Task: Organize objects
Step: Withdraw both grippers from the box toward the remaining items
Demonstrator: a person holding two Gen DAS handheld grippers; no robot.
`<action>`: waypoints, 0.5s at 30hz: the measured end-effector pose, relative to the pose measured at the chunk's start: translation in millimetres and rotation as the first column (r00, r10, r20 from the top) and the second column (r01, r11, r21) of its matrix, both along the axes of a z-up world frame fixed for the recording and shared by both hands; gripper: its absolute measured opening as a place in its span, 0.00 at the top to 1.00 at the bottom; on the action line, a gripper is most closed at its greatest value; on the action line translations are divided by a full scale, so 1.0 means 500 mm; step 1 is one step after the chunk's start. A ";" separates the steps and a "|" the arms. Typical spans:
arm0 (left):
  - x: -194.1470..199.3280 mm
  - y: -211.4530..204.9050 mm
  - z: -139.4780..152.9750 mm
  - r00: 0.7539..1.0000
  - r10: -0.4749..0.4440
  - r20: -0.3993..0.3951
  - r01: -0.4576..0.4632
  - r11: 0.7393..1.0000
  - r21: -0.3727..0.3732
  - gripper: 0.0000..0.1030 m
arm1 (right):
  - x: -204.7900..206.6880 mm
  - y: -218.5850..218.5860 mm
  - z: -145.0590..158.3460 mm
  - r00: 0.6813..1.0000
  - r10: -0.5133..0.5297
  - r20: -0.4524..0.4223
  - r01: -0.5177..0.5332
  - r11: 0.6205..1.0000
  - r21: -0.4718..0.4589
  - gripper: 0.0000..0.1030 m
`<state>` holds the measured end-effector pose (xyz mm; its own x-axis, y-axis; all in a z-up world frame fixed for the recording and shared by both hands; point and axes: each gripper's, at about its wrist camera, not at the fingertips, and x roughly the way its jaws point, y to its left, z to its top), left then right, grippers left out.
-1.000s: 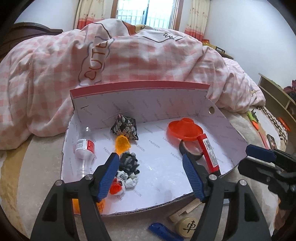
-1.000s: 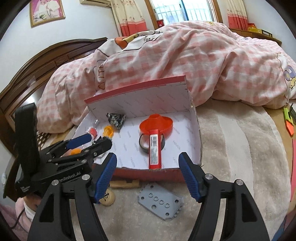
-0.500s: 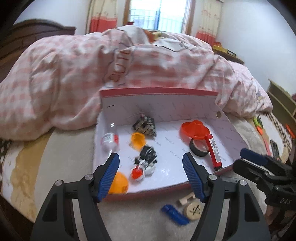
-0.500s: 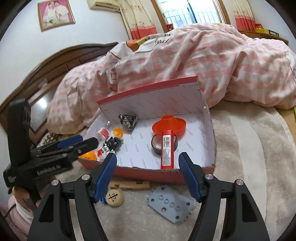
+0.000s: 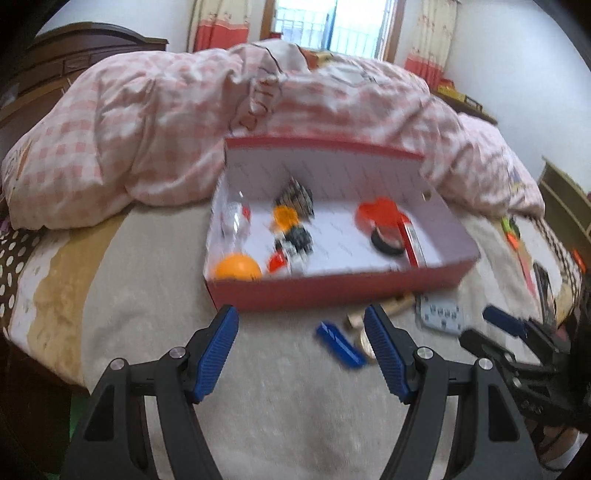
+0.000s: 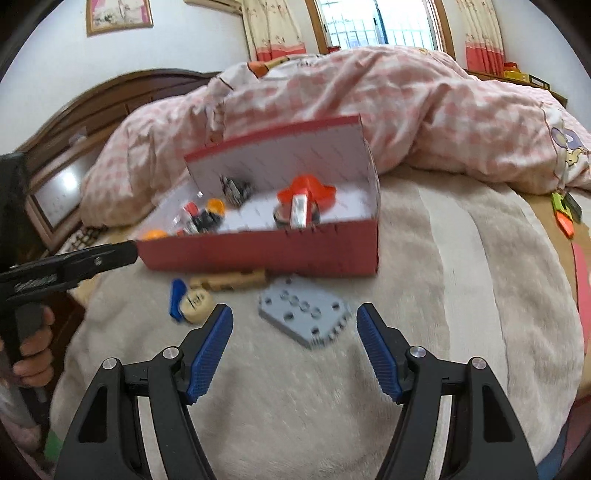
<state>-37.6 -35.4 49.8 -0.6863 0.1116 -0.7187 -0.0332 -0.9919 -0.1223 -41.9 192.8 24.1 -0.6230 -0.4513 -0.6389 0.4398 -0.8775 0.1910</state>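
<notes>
Barred window (image 5: 334, 26), curtains (image 6: 275, 31), possibly wooden headboard (image 6: 96, 110).

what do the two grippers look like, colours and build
Both match: the left gripper and the right gripper have black plastic forked frames with silver round bolts and two ribbed blue pads. The left one's handle is black, with pale lettering too blurred to read.

Box contents (image 5: 295, 236) motion-blurred, round wooden piece (image 5: 364, 341) half hidden behind left tool (image 5: 301, 354)

No legible text anywhere.
</notes>
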 end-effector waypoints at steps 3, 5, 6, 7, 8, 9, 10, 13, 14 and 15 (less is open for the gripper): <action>0.011 0.017 -0.024 0.999 -0.022 0.030 0.023 0.999 -0.023 0.31 | 0.001 -0.001 -0.022 1.000 -0.007 0.021 0.006 1.000 0.017 0.31; 0.013 0.028 -0.041 0.998 -0.046 0.037 0.047 0.998 -0.048 0.31 | 0.001 0.000 -0.033 1.000 -0.002 0.026 0.002 1.000 0.021 0.31; 0.011 0.034 -0.050 0.997 -0.064 0.042 0.067 0.996 -0.066 0.31 | 0.000 0.001 -0.040 0.999 -0.005 0.035 0.004 1.000 0.024 0.31; 0.007 0.042 -0.063 0.994 -0.092 0.057 0.097 0.991 -0.095 0.31 | 0.001 0.003 -0.045 0.999 -0.008 0.035 0.007 1.000 0.022 0.31; 0.006 0.048 -0.070 0.992 -0.103 0.066 0.110 0.987 -0.116 0.31 | 0.003 0.004 -0.046 1.000 -0.007 0.027 0.007 1.000 0.019 0.31; 0.005 0.053 -0.076 0.991 -0.117 0.071 0.125 0.982 -0.138 0.31 | 0.005 0.005 -0.046 1.000 -0.006 0.025 0.006 1.000 0.018 0.31; 0.004 0.061 -0.083 0.988 -0.137 0.071 0.147 0.976 -0.159 0.31 | 0.005 0.006 -0.047 1.000 -0.004 0.024 0.003 1.000 0.017 0.31; 0.005 0.076 -0.088 0.984 -0.170 0.058 0.179 0.963 -0.203 0.31 | 0.006 0.005 -0.049 1.000 -0.003 0.022 0.003 1.000 0.017 0.31; 0.006 0.080 -0.088 0.982 -0.181 0.051 0.188 0.957 -0.221 0.31 | 0.006 0.005 -0.049 1.000 -0.003 0.021 0.003 1.000 0.019 0.31; 0.007 0.084 -0.089 0.981 -0.191 0.043 0.196 0.951 -0.240 0.31 | 0.006 0.004 -0.049 1.000 -0.004 0.018 0.003 1.000 0.024 0.30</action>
<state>-33.9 6.7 5.2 -0.6545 0.0620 -0.7535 -0.2276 -0.9665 0.1182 -38.9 194.6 -0.6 -0.6126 -0.4338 -0.6608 0.4333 -0.8834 0.1783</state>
